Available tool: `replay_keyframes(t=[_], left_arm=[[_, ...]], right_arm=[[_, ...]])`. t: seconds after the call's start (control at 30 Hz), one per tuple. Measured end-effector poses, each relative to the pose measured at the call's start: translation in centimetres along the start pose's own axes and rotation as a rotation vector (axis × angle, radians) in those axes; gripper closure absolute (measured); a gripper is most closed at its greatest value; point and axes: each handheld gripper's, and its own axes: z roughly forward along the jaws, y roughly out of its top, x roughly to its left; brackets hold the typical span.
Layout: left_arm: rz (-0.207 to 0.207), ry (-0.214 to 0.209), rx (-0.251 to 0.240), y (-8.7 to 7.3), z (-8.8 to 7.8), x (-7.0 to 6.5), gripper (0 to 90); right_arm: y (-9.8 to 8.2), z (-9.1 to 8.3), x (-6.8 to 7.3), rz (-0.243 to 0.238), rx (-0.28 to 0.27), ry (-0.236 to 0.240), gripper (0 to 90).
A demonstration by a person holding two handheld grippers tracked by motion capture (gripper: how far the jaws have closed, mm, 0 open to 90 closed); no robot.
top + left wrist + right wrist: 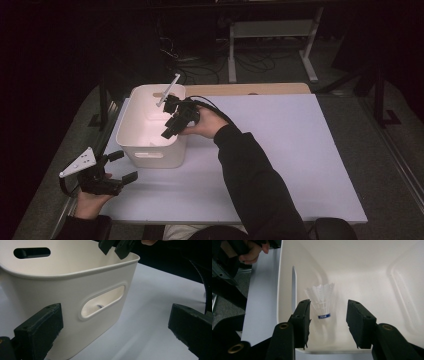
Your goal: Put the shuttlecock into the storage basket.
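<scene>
Looks like lab/test rm; loose cables [250,62] on floor; metal desk frame [272,37] behind work table [300,150]; dark surrounds.

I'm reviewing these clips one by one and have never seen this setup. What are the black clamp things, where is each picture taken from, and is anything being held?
A person sits at a white table with a hand-held two-jaw gripper in each hand. The high view looks down from above; the other two come from cameras riding on each gripper, looking along its black jaws. The right gripper hangs over a white bin, and a white shuttlecock with a blue band shows between its parted jaws, inside the bin, apparently just let go. The left gripper waits open beside the bin's handle slot, holding nothing.
</scene>
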Motion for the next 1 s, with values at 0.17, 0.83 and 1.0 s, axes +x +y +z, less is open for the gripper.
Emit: replay_keyframes(t=[0.17,0.83,1.0], left_arm=[[-0.001,0.000,0.000,0.0,0.0,0.0,0.0],[-0.003,-0.001,0.001,0.0,0.0,0.0,0.0],[-0.004,-0.001,0.001,0.0,0.0,0.0,0.0]], right_arm=[[-0.1,-0.6,-0.1,0.012,-0.015,-0.019,43.2],[-1.3,-3.8,-0.1,0.068,-0.075,-0.086,13.7],[-1.8,-4.9,0.0,0.075,-0.102,-0.103,10.6]])
